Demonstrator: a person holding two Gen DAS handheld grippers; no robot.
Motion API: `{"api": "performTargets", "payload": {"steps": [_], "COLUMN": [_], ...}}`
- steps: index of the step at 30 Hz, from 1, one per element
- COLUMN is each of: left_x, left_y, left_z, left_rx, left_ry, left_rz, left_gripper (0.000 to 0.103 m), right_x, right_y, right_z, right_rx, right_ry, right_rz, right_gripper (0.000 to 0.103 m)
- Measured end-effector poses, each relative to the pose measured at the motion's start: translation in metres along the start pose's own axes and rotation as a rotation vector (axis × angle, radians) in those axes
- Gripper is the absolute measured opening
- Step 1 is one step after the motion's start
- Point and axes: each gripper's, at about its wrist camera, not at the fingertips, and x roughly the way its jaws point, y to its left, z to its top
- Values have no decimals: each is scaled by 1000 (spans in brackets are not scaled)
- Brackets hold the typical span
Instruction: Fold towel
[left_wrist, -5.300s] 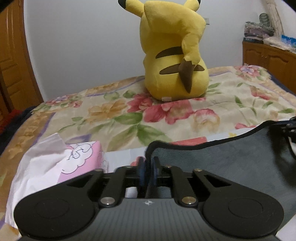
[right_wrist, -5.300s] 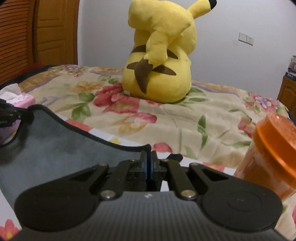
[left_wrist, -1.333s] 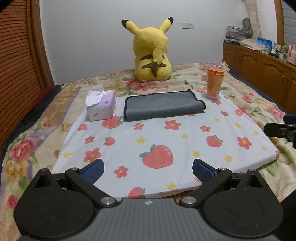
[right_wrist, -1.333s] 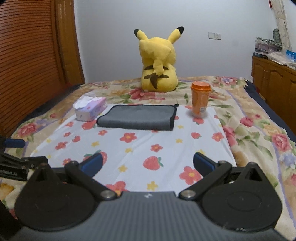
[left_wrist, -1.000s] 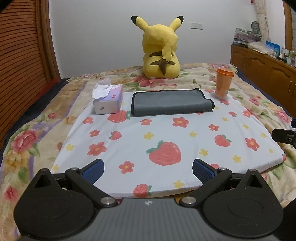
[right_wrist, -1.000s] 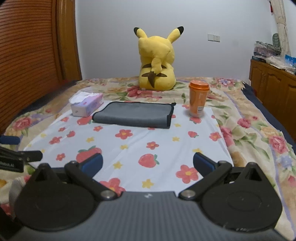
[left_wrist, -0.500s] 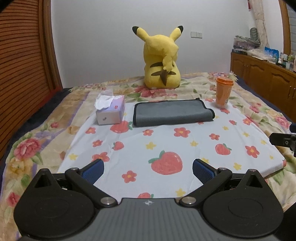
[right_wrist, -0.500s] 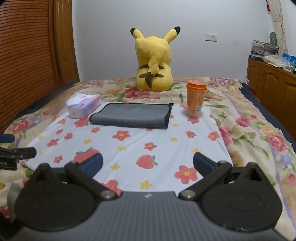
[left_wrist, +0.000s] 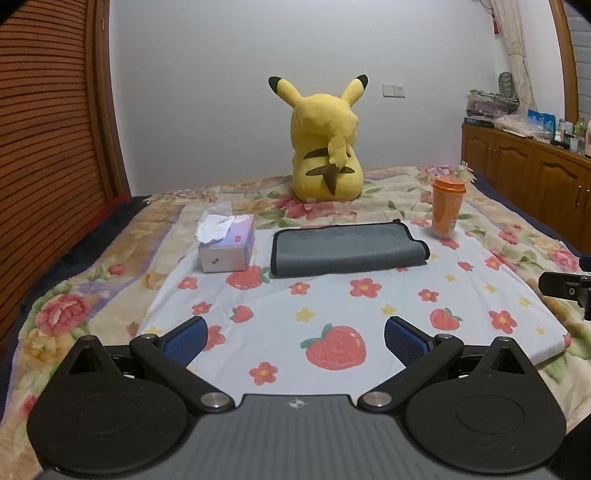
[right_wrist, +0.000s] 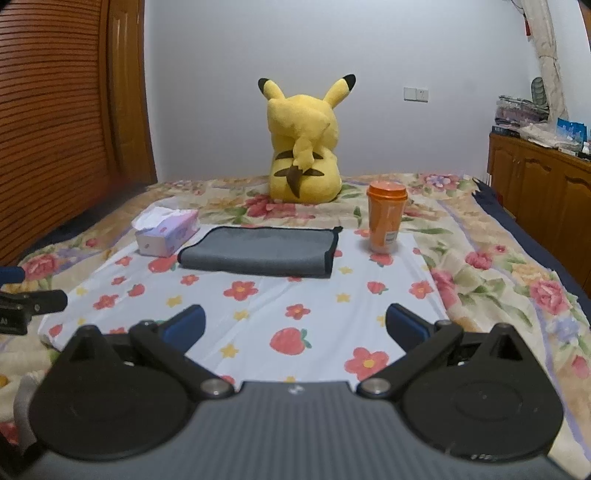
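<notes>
A grey towel (left_wrist: 347, 248) with a black hem lies folded flat at the far end of the white strawberry-print mat (left_wrist: 332, 317); it also shows in the right wrist view (right_wrist: 260, 250). My left gripper (left_wrist: 295, 338) is open and empty, held well back from the towel above the mat's near edge. My right gripper (right_wrist: 293, 323) is open and empty too, just as far back. The tip of the right gripper shows at the right edge of the left wrist view (left_wrist: 565, 288); the left gripper's tip shows at the left edge of the right wrist view (right_wrist: 26, 302).
A pink tissue box (left_wrist: 227, 243) stands left of the towel, an orange cup (left_wrist: 447, 206) right of it. A yellow Pikachu plush (left_wrist: 325, 147) sits behind on the floral bedspread. A wooden cabinet (left_wrist: 535, 177) runs along the right wall, a slatted wooden door (left_wrist: 48, 147) on the left.
Five seconds ago both grippers were shut on the towel's edge close to the plush. They have let go, opened and pulled far back; in the last second they drift only slightly.
</notes>
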Motion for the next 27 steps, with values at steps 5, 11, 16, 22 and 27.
{"api": "performTargets", "payload": {"steps": [5,11,16,22,27], "left_x": [-3,-9,-11,-12,-12], "left_y": [2,2,3,4,3], "left_z": [2,5,6,7,7], "left_rx": [-10,-13,-21,-25,-24], "left_ry": [-14,-52,-66,-80,-80], "left_rz": [0,-1,3,4,4], "left_gripper": [103,103,103,103,103], "right_x": [-2,-6,-9,-11,-11], "right_y": [0,-1,-3,-4,-4], "right_z": [0,1,2,2,2], "right_rx": [-9,-10,-4,2,4], "right_ry": [-20,-47,-73,-96,-104], "right_rz": [-2,-7,-14,-25,-28], "right_gripper": [103,103,103,103,103]}}
